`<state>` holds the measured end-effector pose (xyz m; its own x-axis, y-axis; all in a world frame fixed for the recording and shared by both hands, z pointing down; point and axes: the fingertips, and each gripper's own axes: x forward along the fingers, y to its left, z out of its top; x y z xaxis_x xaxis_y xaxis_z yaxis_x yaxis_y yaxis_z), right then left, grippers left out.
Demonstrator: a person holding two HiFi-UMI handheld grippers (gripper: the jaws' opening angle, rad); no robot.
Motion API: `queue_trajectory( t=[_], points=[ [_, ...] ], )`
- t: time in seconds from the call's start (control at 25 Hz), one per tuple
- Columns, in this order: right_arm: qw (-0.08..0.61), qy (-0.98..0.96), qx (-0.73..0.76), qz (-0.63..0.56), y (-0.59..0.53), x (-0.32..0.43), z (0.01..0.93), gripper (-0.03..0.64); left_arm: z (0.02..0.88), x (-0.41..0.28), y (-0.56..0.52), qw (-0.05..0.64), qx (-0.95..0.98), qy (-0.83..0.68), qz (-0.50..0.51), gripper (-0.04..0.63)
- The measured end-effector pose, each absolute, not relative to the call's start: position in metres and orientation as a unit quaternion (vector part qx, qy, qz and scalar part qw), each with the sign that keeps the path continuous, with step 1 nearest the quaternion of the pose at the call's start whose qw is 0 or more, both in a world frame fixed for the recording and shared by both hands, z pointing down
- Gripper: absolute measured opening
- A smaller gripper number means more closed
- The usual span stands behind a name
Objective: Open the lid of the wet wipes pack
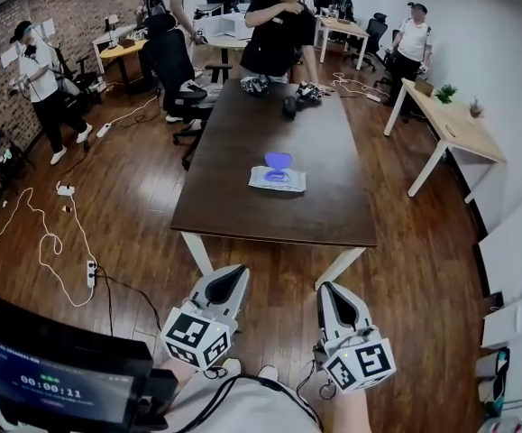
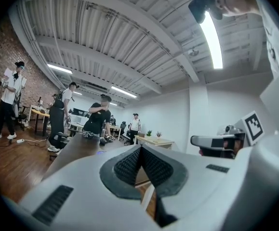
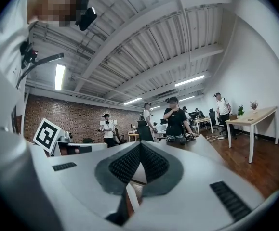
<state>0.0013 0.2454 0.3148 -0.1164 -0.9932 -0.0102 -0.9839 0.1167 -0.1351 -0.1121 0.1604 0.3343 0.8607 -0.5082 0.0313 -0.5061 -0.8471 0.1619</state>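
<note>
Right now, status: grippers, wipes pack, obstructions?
Left gripper shut, empty; right gripper shut, empty; both short of the table. Wet wipes pack mid-table, blue lid looks raised. Nothing blocking the pack.

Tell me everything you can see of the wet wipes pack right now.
The wet wipes pack is a flat, whitish, soft-looking pouch with a blue oval patch on top. It lies flat near the middle of the dark wooden table. A blue rounded lid stands raised at its far edge, so it looks already flipped open. Only the table touches it.
</note>
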Motion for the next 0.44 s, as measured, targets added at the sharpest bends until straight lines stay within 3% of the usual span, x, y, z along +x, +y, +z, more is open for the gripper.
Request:
queue_trajectory(
  t=[0.44],
  points=[
    [0.042, 0.743, -0.666, -0.047, 0.232, -0.004, 0.313, 0.008, 0.331, -0.117, 0.144, 0.081, 0.963, -0.257, -0.008, 0.0]
  ],
)
